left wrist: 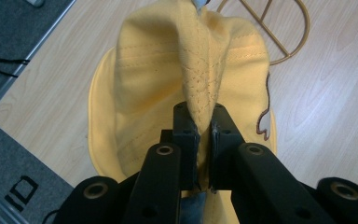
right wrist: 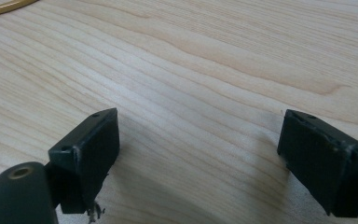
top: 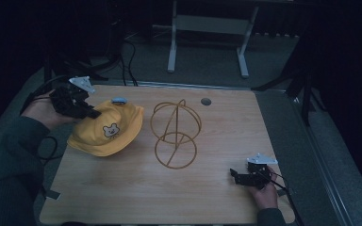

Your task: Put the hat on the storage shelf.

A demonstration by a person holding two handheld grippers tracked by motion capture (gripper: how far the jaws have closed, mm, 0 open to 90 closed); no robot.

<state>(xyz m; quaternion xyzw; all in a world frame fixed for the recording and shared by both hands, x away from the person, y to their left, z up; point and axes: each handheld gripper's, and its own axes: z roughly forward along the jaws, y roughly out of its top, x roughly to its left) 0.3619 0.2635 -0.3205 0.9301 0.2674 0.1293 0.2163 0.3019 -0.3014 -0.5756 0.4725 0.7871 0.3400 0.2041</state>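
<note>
Left gripper (top: 88,112) at upper left, fingers (left wrist: 186,135) pinching a fold of the yellow cap (top: 106,133), cap resting left of centre on the wooden worktop (top: 217,188), gold wire stand (top: 175,134) just beside it at centre, right gripper (top: 236,176) lower right, fingers (right wrist: 91,149) spread wide over bare worktop.

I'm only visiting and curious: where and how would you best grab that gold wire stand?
Take the wire stand at its upright top loop, from the right, where the open right hand-held gripper sits. The thin wire rises clear of the table, while the hat crowds its left.
</note>
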